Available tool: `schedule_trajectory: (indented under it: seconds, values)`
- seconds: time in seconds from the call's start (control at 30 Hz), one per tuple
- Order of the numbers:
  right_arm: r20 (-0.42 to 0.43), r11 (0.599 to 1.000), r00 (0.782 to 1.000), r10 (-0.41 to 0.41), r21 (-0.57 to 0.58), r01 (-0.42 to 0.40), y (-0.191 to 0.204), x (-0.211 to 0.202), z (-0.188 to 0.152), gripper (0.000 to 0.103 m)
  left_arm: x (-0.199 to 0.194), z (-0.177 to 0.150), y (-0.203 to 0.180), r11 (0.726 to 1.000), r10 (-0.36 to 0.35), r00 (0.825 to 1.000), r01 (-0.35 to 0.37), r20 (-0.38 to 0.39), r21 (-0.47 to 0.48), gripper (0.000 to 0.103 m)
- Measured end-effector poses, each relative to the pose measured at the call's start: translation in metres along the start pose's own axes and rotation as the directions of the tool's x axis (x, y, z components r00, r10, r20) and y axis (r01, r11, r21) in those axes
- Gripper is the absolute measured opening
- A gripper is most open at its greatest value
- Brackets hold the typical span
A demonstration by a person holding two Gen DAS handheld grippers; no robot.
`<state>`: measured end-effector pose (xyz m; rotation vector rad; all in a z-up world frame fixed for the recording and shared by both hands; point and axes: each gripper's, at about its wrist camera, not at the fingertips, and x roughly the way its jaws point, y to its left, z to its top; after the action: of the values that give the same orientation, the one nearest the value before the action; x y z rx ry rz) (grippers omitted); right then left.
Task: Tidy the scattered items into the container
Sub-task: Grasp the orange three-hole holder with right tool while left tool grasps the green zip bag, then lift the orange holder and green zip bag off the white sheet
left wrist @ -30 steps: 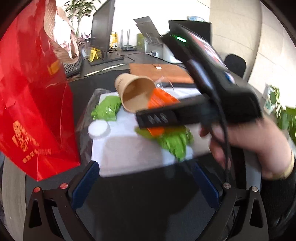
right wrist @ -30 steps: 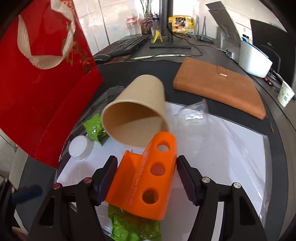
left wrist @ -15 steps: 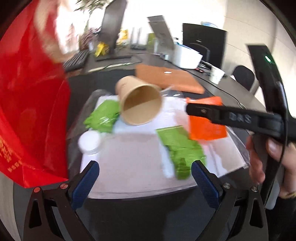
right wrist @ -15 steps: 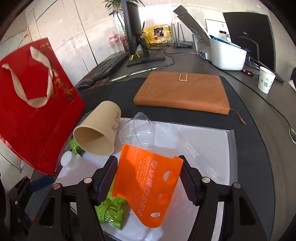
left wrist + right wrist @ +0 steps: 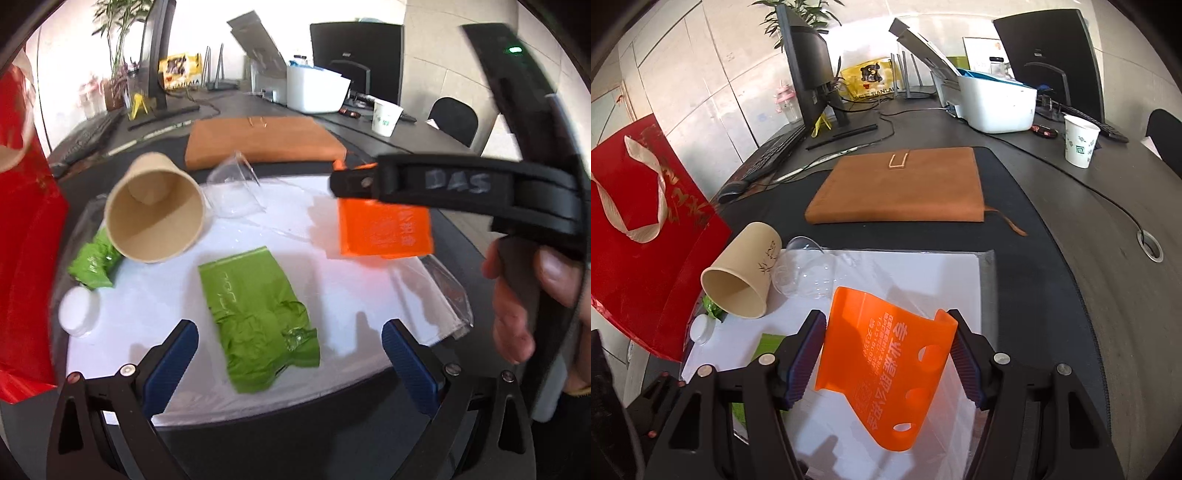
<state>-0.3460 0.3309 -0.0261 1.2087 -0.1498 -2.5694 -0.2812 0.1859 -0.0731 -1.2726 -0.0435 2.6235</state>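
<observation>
Orange sheet (image 5: 886, 365), clenched in the right claw (image 5: 888, 354), has lifted clear of the cup (image 5: 744, 278); bagging follows. Left claw (image 5: 290, 363) is released.

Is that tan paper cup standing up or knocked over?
Knocked over: the paper cup lies on its side, open mouth facing the camera, looking empty.

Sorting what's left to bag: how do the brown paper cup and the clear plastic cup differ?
The brown paper cup is opaque and tan with a small dark print; the clear plastic cup is see-through and unprinted. The paper cup looks larger. Both lie tipped over, side by side, on the white sheet.
</observation>
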Motion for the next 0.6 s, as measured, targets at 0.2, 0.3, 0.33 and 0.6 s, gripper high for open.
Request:
schedule_trajectory:
  seconds: [0.2, 0.3, 0.33, 0.6]
  values:
    - [-0.027, 1.000, 1.000, -0.008, -0.002, 0.008, -0.004, 0.009, -0.002, 0.070, 0.004, 0.000, 0.002, 0.999, 0.045, 0.999, -0.045, 0.001, 0.025, 0.057]
    - [-0.032, 1.000, 0.999, -0.013, -0.011, 0.013, -0.003, 0.012, -0.003, 0.070, 0.002, 0.000, 0.006, 1.000, 0.008, 1.000, -0.008, -0.003, 0.012, 0.057]
    - [-0.033, 1.000, 0.999, -0.013, -0.015, 0.012, -0.002, 0.012, -0.003, 0.070, 0.002, 0.000, 0.007, 1.000, 0.010, 1.000, -0.010, -0.003, 0.011, 0.057]
    - [-0.028, 1.000, 1.000, -0.001, -0.025, 0.001, 0.002, 0.007, -0.003, 0.070, -0.016, -0.007, 0.012, 1.000, 0.027, 0.999, -0.028, 0.025, 0.009, 0.057]
